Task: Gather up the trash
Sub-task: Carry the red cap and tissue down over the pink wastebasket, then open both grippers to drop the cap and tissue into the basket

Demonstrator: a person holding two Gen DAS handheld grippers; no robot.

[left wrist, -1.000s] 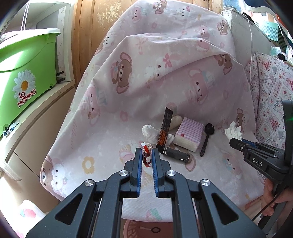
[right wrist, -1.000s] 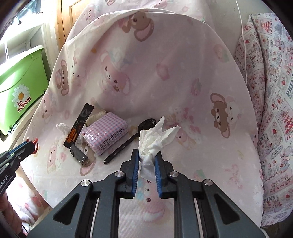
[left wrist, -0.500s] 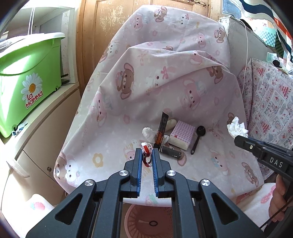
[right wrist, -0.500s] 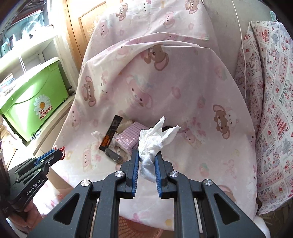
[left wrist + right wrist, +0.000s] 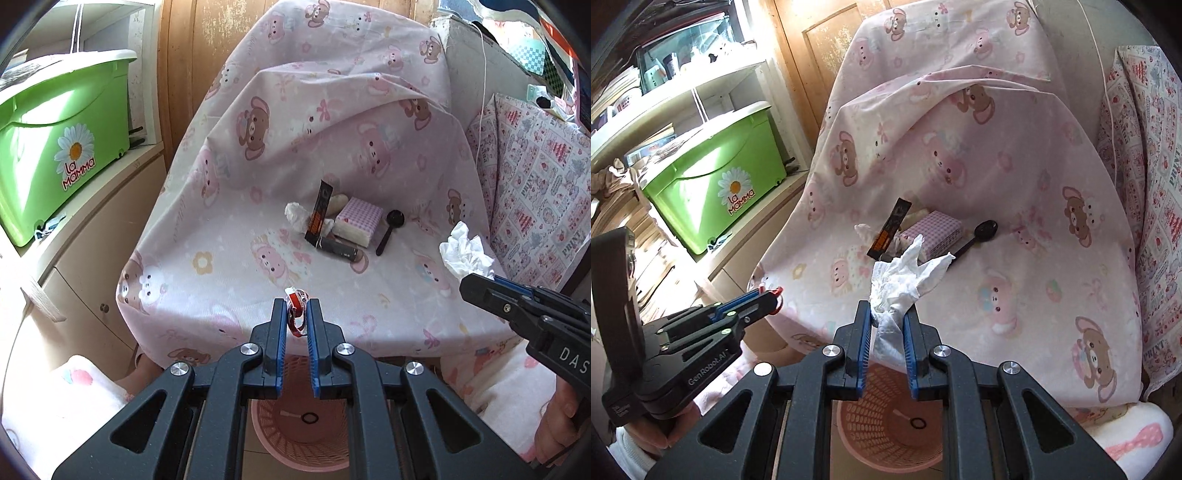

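My left gripper is shut on a small red and white wrapper, held in the air above a pink basket on the floor. My right gripper is shut on a crumpled white tissue, also above the pink basket. On the pink bear-print cloth lie another white tissue, a black and orange sachet, a dark tube, a pink checked packet and a black spoon. The right gripper with its tissue shows at the right of the left wrist view.
A green lidded bin stands on a cream cabinet at the left. A patterned cushion leans at the right. White and pink fabric lies on the floor beside the basket.
Both grippers have pulled back from the cloth-covered seat and risen, each still holding its trash. The pink basket now shows beneath both.
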